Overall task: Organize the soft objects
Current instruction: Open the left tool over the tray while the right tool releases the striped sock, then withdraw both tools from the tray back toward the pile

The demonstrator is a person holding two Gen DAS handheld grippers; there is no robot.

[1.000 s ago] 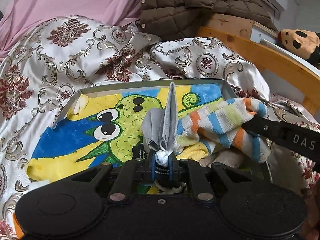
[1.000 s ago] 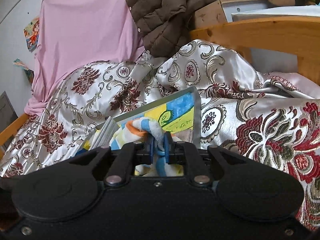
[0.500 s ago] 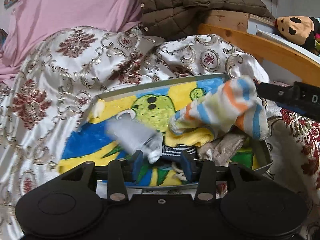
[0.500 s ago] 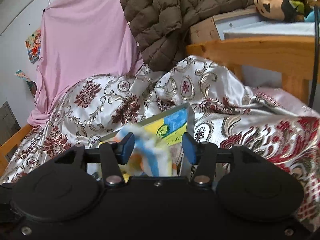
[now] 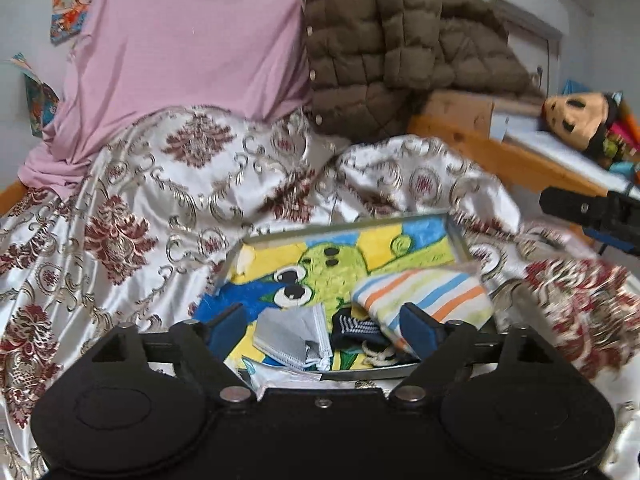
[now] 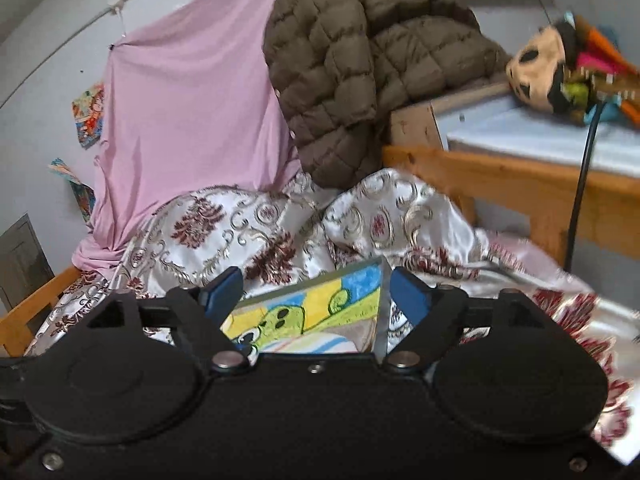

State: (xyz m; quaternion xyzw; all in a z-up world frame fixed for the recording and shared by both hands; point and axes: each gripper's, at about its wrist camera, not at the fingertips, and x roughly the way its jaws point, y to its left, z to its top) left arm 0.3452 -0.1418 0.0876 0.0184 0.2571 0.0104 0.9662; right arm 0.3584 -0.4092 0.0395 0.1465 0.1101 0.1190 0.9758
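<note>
A shallow tray with a painted green cartoon face lies on the patterned bedspread. In it rest a grey folded cloth, a striped towel in orange, blue and yellow, and a dark striped sock. My left gripper hangs above the tray's near edge, its jaws opening, with nothing pressed between the pads. The right gripper is raised above the tray, its jaws opening too, empty; the striped towel shows below it. The right gripper's arm is at the far right of the left wrist view.
A silky patterned bedspread covers the bed. A pink sheet and a brown quilted jacket hang behind. A wooden bed frame stands at the right, with a plush toy on the surface beyond it. A black cable hangs there.
Both grippers let go and opened: the grey cloth dropped from the left one and the striped towel from the right into the tray. Both grippers rose and drew back from the tray.
</note>
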